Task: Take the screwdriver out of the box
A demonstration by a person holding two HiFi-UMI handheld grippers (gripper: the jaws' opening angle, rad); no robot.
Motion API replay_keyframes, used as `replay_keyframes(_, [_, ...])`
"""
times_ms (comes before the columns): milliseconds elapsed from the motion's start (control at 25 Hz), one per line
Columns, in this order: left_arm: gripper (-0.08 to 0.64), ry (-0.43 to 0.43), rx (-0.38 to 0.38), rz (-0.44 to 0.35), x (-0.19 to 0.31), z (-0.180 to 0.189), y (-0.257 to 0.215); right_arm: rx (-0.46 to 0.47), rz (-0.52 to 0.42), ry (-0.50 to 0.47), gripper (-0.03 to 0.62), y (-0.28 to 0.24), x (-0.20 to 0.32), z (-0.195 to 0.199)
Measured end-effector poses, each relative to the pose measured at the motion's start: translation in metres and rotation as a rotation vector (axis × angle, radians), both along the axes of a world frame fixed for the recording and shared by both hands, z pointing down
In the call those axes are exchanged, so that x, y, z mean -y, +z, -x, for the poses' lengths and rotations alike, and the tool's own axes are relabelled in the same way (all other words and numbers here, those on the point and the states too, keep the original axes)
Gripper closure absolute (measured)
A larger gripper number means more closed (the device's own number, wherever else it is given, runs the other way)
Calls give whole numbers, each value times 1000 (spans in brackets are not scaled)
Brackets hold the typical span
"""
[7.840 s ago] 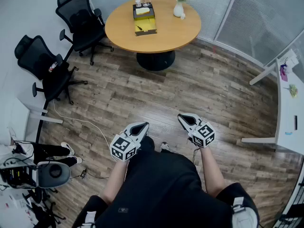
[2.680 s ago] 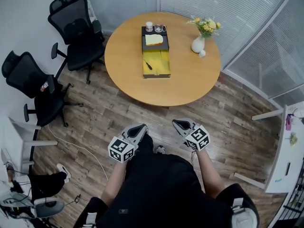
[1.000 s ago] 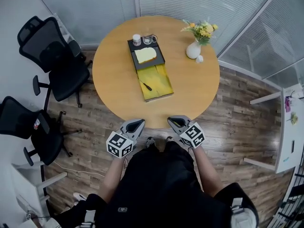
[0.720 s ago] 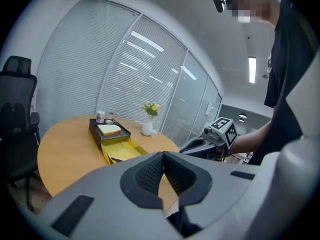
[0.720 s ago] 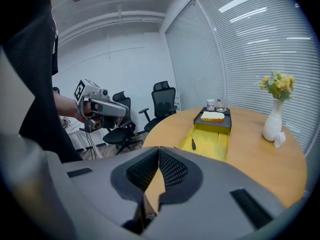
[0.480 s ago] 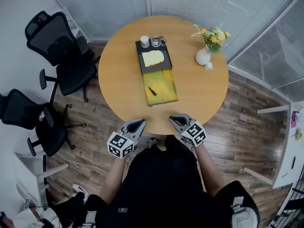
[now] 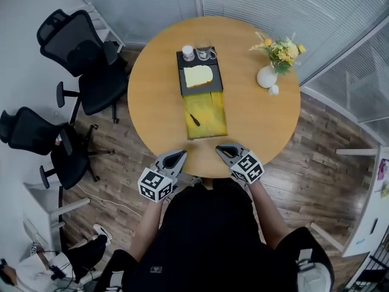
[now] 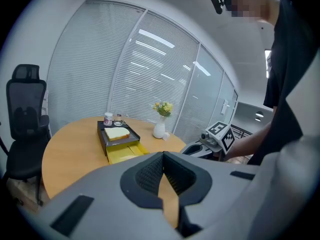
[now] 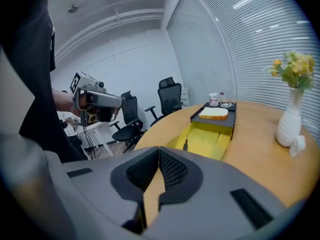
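Note:
A small dark-handled screwdriver lies in the open yellow box on the round wooden table. In the right gripper view the screwdriver shows at the yellow box's left side. Both grippers hover at the table's near edge, short of the box. My left gripper is shut with nothing in it, and so is my right gripper. The left gripper view looks over its jaws at the yellow box; the screwdriver cannot be made out there.
Behind the yellow box stands a black tray with a pale yellow slab, a white cup and a glass. A white vase of flowers is at the right. Two black office chairs stand to the left.
The person has walked up to the table. It went from far across the room to directly ahead, and both shut grippers now reach its near edge.

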State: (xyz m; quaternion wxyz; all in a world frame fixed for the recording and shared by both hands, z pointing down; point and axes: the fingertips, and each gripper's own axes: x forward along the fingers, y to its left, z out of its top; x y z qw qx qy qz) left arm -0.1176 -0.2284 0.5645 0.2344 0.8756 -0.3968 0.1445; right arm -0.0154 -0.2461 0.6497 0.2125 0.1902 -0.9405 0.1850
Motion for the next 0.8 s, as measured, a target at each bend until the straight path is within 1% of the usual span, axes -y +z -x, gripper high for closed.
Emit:
replay_keyframes(280, [554, -74, 26, 4, 13, -4, 0, -1, 49, -92, 586, 20, 21, 3])
replay_keyframes(440, [554, -119, 30, 4, 15, -1, 1, -5, 52, -128, 586, 26, 32, 12])
replay_keyframes(640, [554, -122, 37, 18, 17, 14, 6, -50, 62, -114, 586, 35, 48, 25])
replay_keyframes(800, [554, -100, 15, 17, 29, 24, 4, -101, 75, -121, 584, 45, 58, 40])
